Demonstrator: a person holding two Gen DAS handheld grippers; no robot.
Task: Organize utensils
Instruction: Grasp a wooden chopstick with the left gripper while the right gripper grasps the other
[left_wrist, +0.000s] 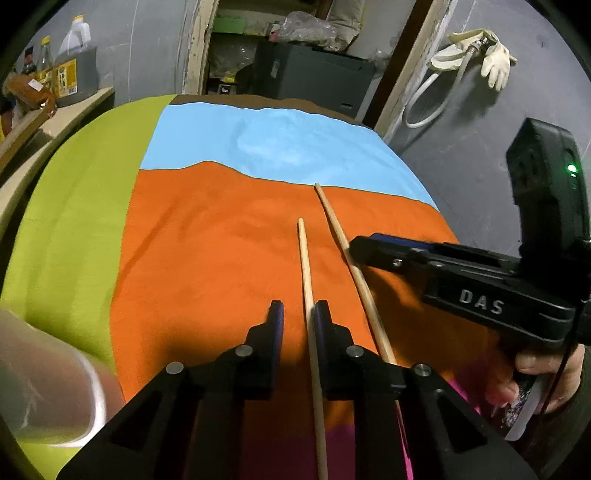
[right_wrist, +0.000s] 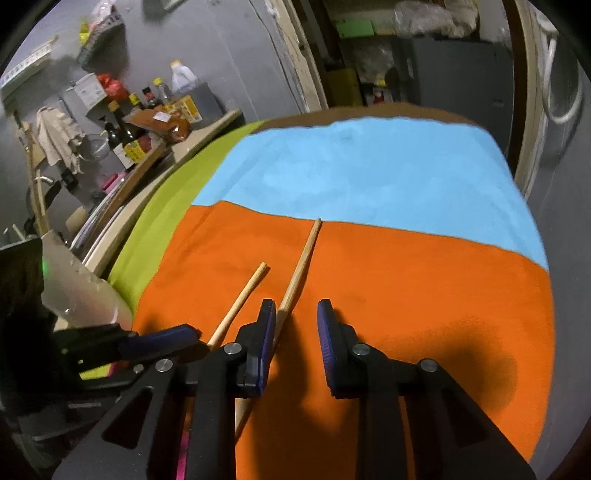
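Two wooden chopsticks lie side by side on the orange part of a coloured cloth (left_wrist: 207, 236). The shorter-looking chopstick (left_wrist: 306, 266) runs between my left gripper's (left_wrist: 298, 314) open fingers, close to the right finger. The longer chopstick (left_wrist: 340, 229) lies to its right. My right gripper (right_wrist: 296, 314) is open; the longer chopstick (right_wrist: 301, 264) passes just by its left finger, not clamped. The right gripper shows in the left wrist view (left_wrist: 461, 273), low beside the longer chopstick. The other chopstick (right_wrist: 243, 295) lies to the left.
A clear plastic cup (left_wrist: 48, 376) stands at the left on the green strip, also in the right wrist view (right_wrist: 77, 291). A shelf with bottles (right_wrist: 140, 122) runs along the left. The cloth's blue part (right_wrist: 369, 173) lies beyond. A wall with a hose and glove (left_wrist: 476, 62) is to the right.
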